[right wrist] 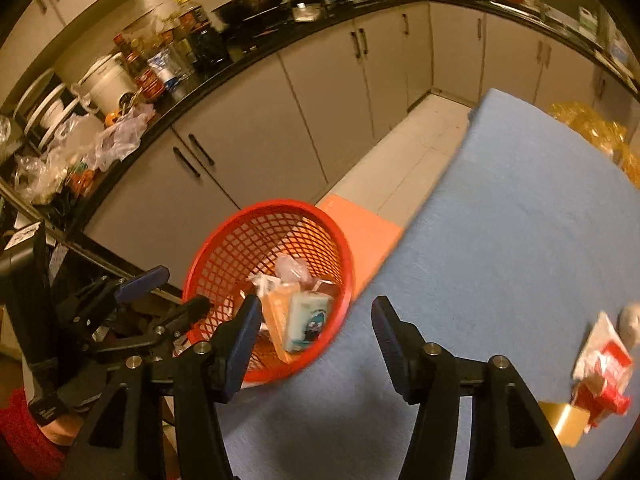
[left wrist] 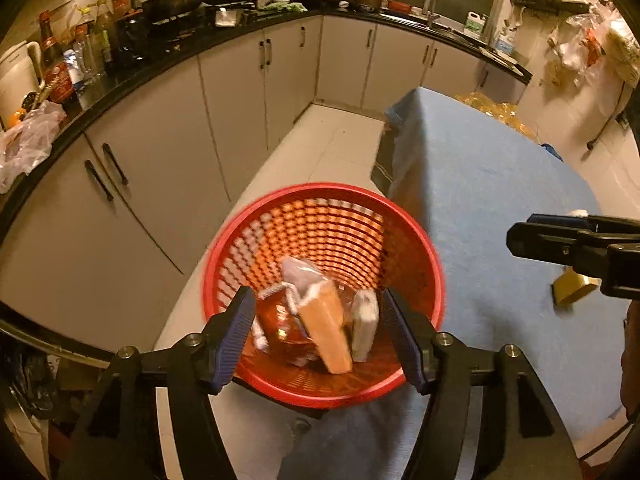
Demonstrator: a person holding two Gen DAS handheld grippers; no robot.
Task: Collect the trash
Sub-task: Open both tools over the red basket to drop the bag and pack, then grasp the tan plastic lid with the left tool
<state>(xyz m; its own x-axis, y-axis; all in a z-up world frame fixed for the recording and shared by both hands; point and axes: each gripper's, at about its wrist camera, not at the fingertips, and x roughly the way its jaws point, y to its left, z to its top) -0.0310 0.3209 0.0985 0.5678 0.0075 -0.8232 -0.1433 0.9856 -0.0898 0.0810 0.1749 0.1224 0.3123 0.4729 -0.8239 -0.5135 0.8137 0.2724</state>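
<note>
Below, red mesh basket (left wrist: 324, 394) holding an orange box (left wrist: 326, 328) and wrappers, left gripper (left wrist: 320, 332) parted and empty above it, right gripper (right wrist: 314, 334) likewise, red-white wrapper (right wrist: 604, 368) and gold box (right wrist: 566, 424) on blue table (right wrist: 500, 240), cluttered counter (left wrist: 132, 76) behind.

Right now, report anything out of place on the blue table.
Trash is left on the blue table: a crumpled red-and-white wrapper, a gold box at its near edge, and a grey wad beside them. The red basket holds the rest.
</note>
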